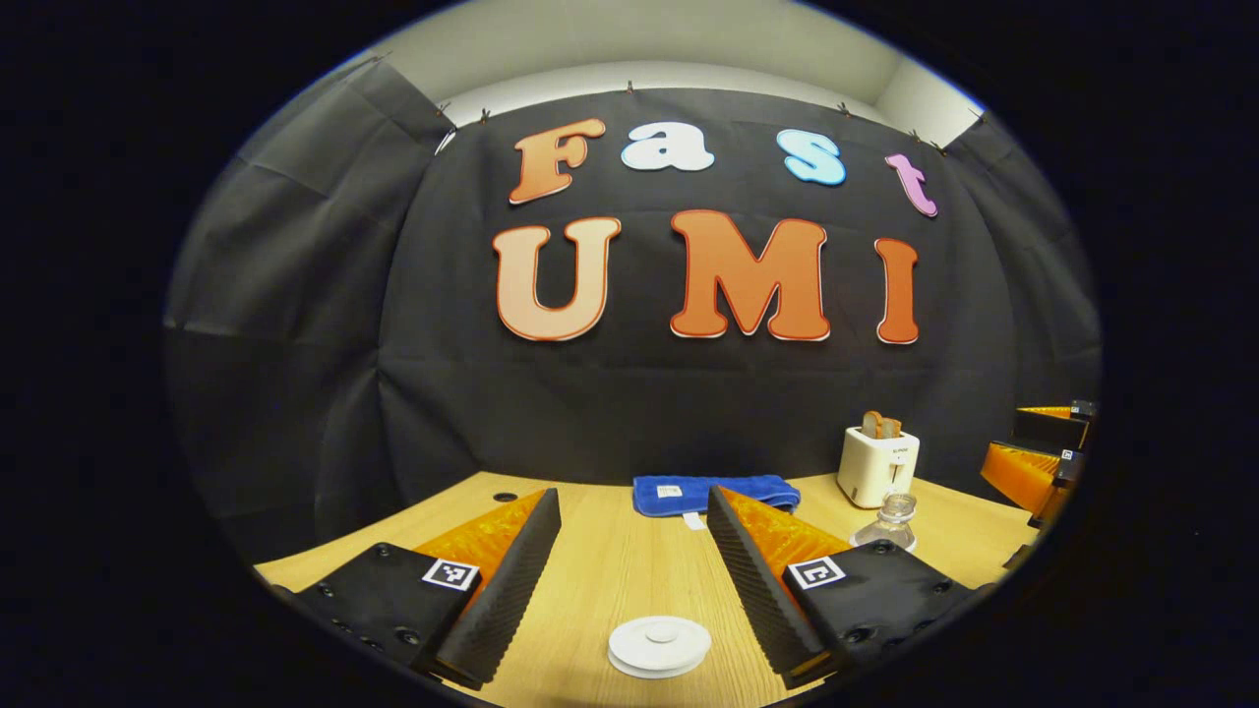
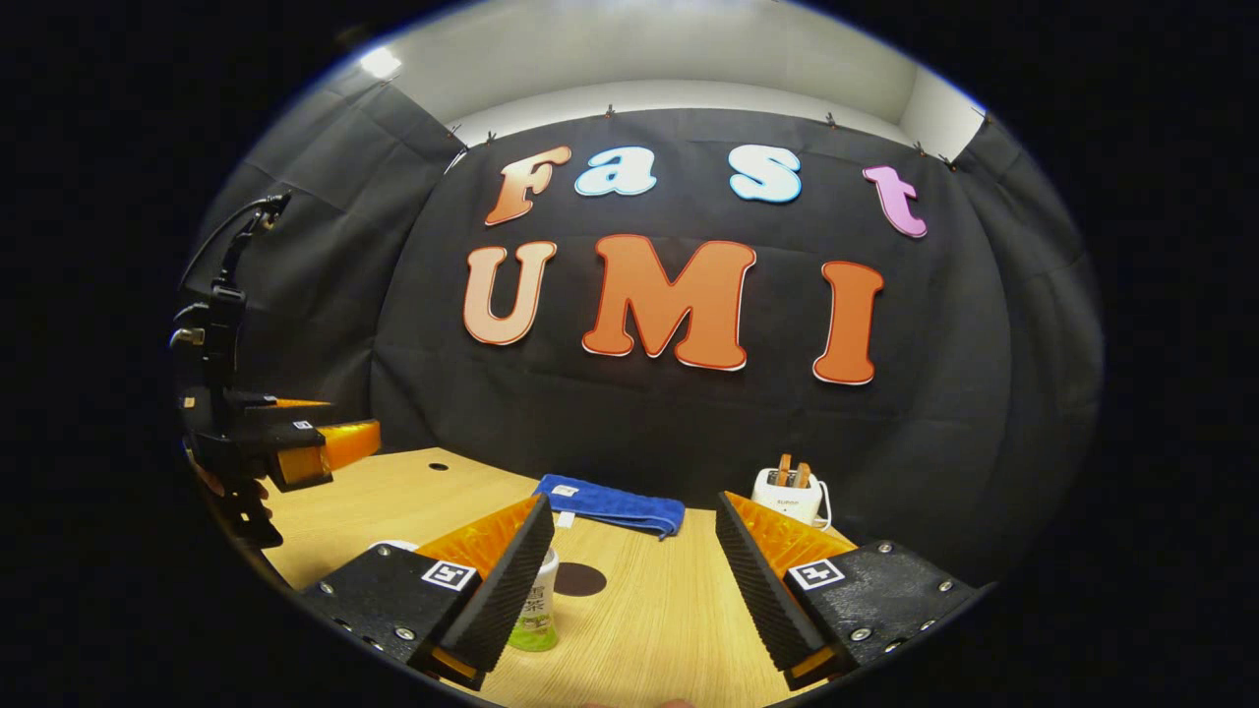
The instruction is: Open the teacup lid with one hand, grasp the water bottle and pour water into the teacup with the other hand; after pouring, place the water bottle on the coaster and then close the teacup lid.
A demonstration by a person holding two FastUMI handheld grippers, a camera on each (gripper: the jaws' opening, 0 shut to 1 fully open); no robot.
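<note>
Left gripper view: left gripper (image 1: 634, 551) hovering with jaws spread wide over the wooden table (image 1: 629, 560), framing the round white lidded teacup (image 1: 659, 646); folded blue towel (image 1: 713, 492), white toaster (image 1: 878, 466) sitting behind.

Right gripper view: right gripper (image 2: 634, 556) gaping, holding nothing; green-labelled water bottle (image 2: 536, 610) standing beside the near finger, dark round coaster (image 2: 579, 579) lying just beyond.

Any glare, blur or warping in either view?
Left gripper view: sharp and evenly lit; fisheye bows the table edge, soft shadow under the white lid. Right gripper view: bright ceiling-light glare upper left; the bottle is partly hidden behind a claw finger.
</note>
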